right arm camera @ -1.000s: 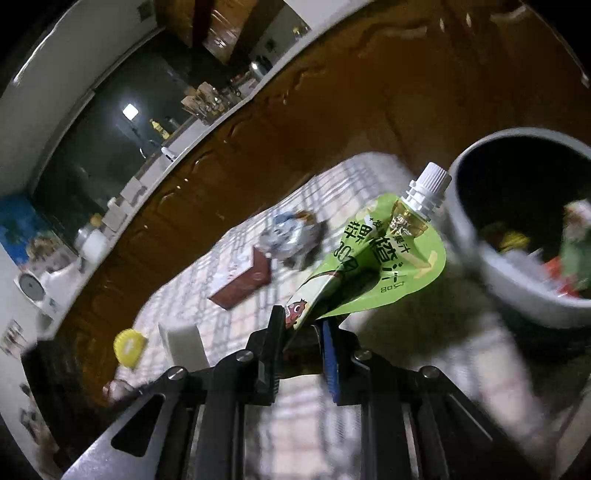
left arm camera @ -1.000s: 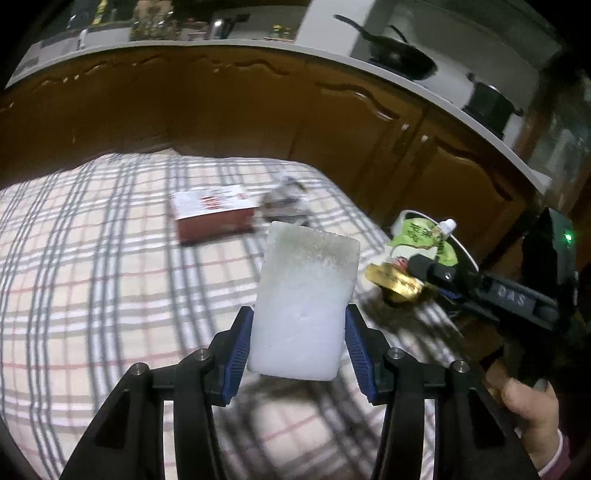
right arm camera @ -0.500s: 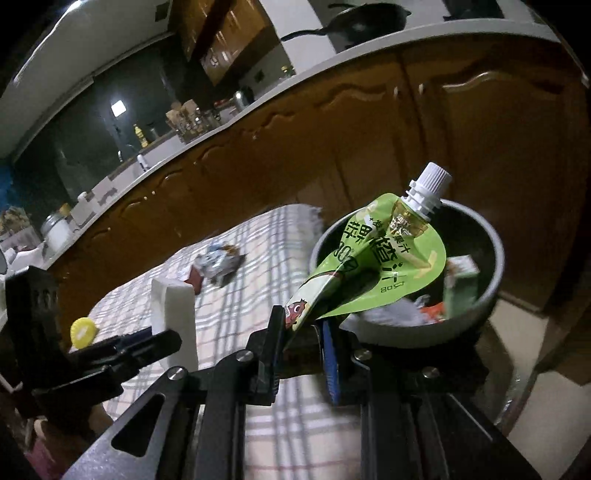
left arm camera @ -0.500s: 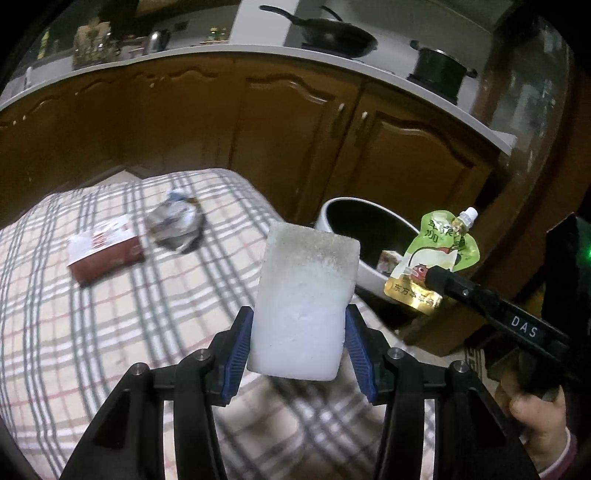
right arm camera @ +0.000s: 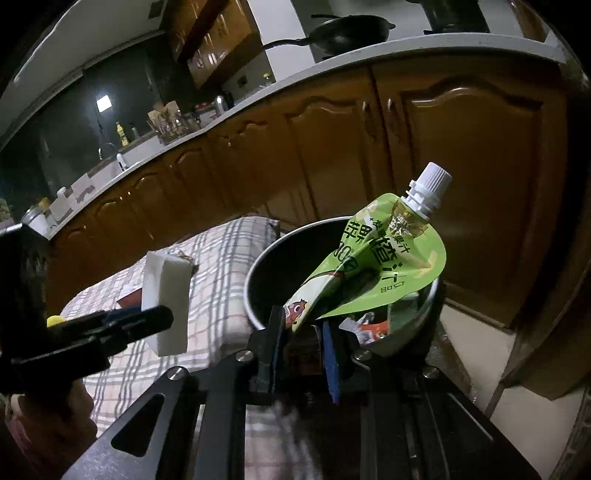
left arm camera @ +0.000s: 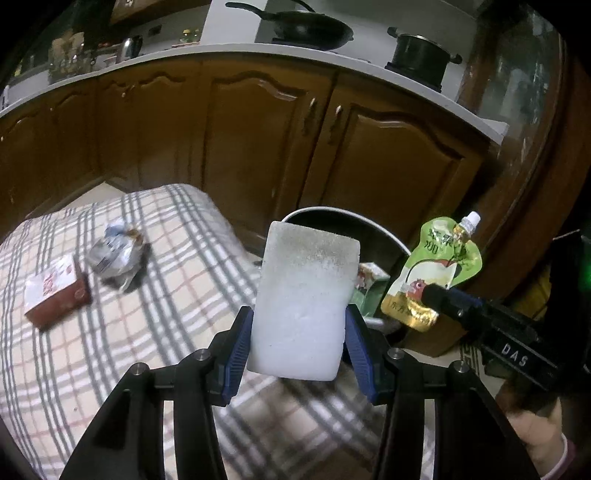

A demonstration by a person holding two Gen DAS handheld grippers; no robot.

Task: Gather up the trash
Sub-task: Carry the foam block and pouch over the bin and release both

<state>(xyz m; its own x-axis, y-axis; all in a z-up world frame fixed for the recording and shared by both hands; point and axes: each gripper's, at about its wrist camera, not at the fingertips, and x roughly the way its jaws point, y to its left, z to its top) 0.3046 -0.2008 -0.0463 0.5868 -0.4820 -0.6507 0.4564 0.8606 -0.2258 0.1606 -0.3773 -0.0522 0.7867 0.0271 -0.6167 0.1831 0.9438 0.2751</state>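
My left gripper (left arm camera: 297,345) is shut on a white foam block (left arm camera: 306,299), held upright above the checked tablecloth. The same block (right arm camera: 166,299) shows from the side in the right wrist view. My right gripper (right arm camera: 304,345) is shut on the bottom of a green juice pouch (right arm camera: 373,266) with a white cap. The pouch (left arm camera: 432,273) hangs over the round grey bin (right arm camera: 255,273), which holds several wrappers. Behind the block, the bin's rim (left arm camera: 373,225) shows beside the table's far corner.
A red and white carton (left arm camera: 55,291) and a crumpled silver wrapper (left arm camera: 114,254) lie on the checked table (left arm camera: 74,369) at the left. Brown cabinet doors (left arm camera: 258,140) stand close behind the bin. A pan (left arm camera: 295,26) and a pot (left arm camera: 421,55) sit on the counter.
Both grippers have swung right from over the table toward the bin, each keeping its load. The bin has come to the middle of both views, and the carton and wrapper have slid left.
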